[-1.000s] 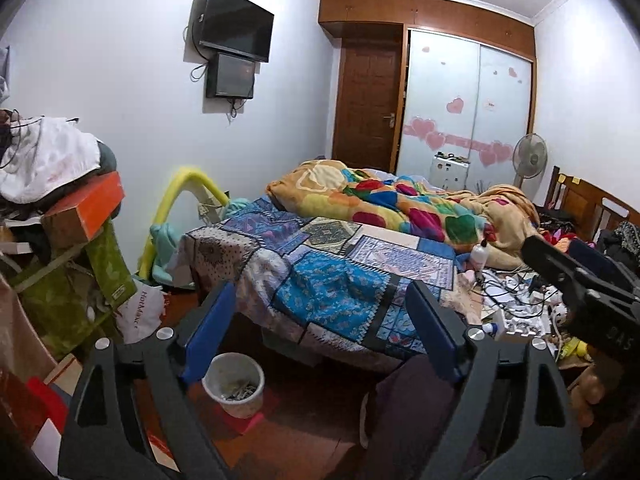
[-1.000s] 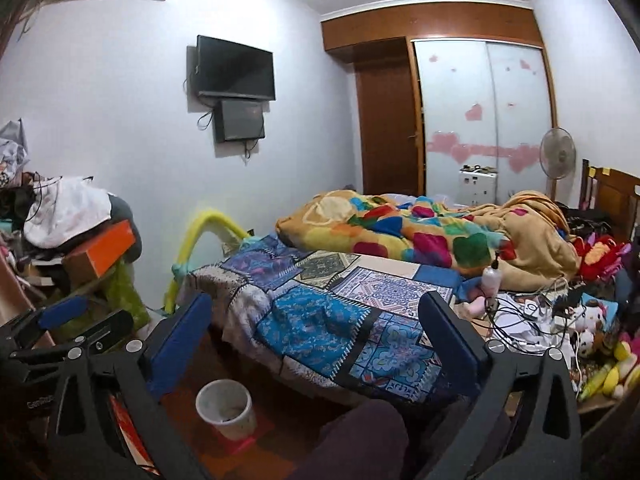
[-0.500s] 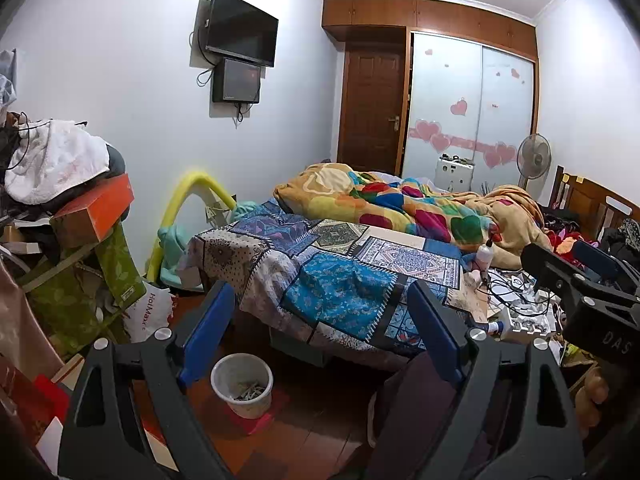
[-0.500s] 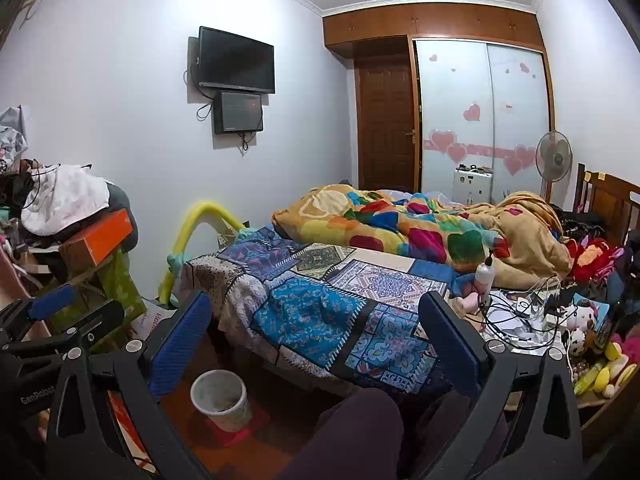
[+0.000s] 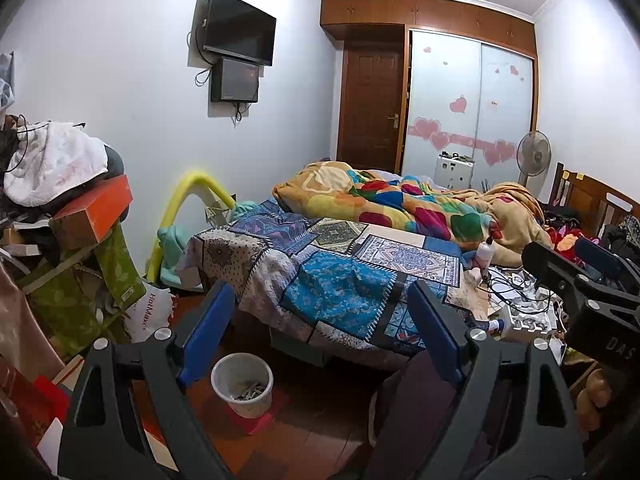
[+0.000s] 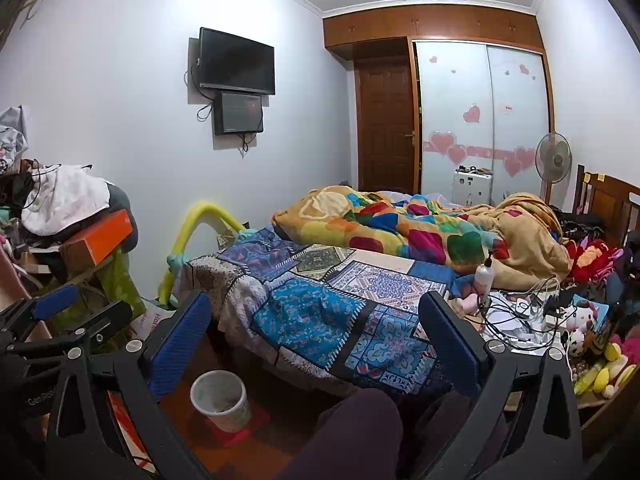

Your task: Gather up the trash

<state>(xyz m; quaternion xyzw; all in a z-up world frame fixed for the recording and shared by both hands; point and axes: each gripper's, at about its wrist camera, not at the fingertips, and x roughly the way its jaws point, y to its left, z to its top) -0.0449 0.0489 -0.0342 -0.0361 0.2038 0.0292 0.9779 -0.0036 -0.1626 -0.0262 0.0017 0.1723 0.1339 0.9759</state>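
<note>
A white waste bin with scraps inside stands on a red mat on the wooden floor by the bed's foot; it also shows in the right wrist view. My left gripper is open and empty, held above the floor facing the bed. My right gripper is open and empty too. The right gripper shows at the right edge of the left wrist view; the left gripper shows at the left edge of the right wrist view. White papers and cables lie cluttered on the bed's right side.
A bed with a patchwork cover and a colourful blanket fills the middle. A clutter pile with an orange box stands at the left. A pump bottle, plush toys, a fan and wardrobe are to the right.
Both grippers have risen and pulled back slightly, so the bin and bed sit a little lower and farther in view. Both stay open and empty.
</note>
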